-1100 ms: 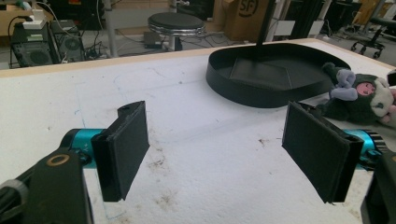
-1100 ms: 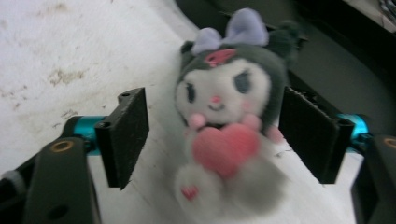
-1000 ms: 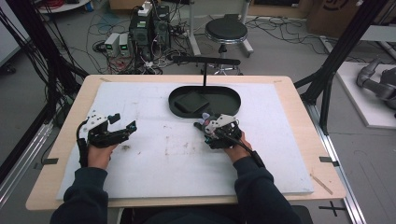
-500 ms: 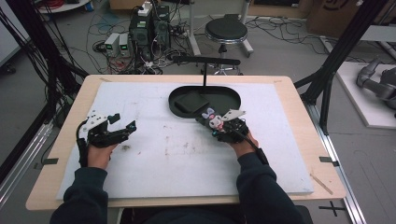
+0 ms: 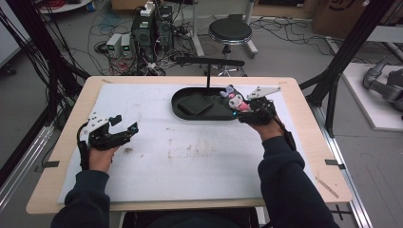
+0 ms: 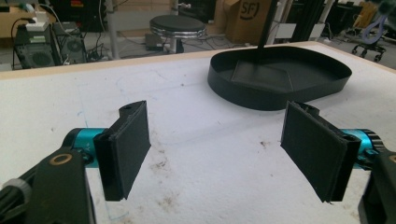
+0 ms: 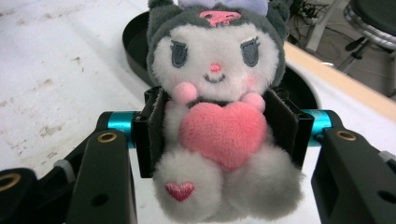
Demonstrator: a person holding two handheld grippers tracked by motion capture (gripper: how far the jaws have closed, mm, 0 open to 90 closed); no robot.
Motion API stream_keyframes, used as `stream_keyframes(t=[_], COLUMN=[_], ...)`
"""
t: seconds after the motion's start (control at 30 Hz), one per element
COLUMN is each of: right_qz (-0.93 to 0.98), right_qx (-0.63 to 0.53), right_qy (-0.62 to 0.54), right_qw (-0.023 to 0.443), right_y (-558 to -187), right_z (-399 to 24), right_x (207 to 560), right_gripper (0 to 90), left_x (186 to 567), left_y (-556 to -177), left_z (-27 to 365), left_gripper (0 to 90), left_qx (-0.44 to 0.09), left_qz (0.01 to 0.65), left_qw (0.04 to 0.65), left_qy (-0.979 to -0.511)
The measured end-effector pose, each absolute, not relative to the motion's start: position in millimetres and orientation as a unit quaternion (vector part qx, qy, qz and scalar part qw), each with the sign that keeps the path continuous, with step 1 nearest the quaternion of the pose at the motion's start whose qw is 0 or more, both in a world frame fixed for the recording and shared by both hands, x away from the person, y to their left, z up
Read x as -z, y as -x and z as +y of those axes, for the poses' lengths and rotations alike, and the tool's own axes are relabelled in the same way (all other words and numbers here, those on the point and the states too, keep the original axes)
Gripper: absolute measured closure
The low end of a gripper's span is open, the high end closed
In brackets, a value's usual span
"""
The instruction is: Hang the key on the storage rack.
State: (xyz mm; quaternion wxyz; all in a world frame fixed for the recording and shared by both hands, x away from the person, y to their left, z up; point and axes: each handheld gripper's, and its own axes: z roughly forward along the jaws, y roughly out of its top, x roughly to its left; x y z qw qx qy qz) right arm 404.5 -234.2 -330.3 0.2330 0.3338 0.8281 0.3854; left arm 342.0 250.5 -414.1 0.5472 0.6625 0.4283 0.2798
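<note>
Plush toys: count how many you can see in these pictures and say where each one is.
1. The plush toy is clamped between the right gripper's jaws, held above the right end of the black tray.

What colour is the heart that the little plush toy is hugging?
Pink. The heart sits on the plush toy, seen best in the right gripper view.

I note left gripper (image 5: 124, 128): black frame, two flat black rectangular pads (image 6: 128, 147), teal cylinders behind each, brass-ringed screw hole on arm, white perforated plate on top, black cable trailing along sleeve. Right gripper (image 5: 243, 110): same black build, teal cylinders, brass-ringed holes on both arms, grey three-cornered plate on top, black cable running back over forearm. Person wears dark navy long sleeves (image 5: 285, 185).
</note>
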Motion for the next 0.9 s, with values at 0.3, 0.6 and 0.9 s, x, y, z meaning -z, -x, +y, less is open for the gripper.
stream_keyframes(t=[0.3, 0.6, 0.9], right_qz=[0.811, 0.789, 0.773], right_qx=[-0.383, -0.375, -0.372], right_qy=[-0.346, -0.385, -0.400], right_qw=[0.274, 0.299, 0.321], right_y=[-418.3, -444.9, -462.7], right_z=[-248.5, -248.3, -236.8], right_x=[285.7, 272.3, 270.7], right_gripper=[45.3, 45.3, 45.3], left_x=[413.9, 414.2, 414.6], left_y=[-342.4, -342.6, -343.2], left_z=[251.2, 251.5, 252.1], left_gripper=[23.6, 23.6, 23.6], left_qx=[-0.287, -0.286, -0.286], left_qz=[0.426, 0.430, 0.431], left_qw=[0.545, 0.543, 0.542], left_qy=[-0.663, -0.663, -0.663])
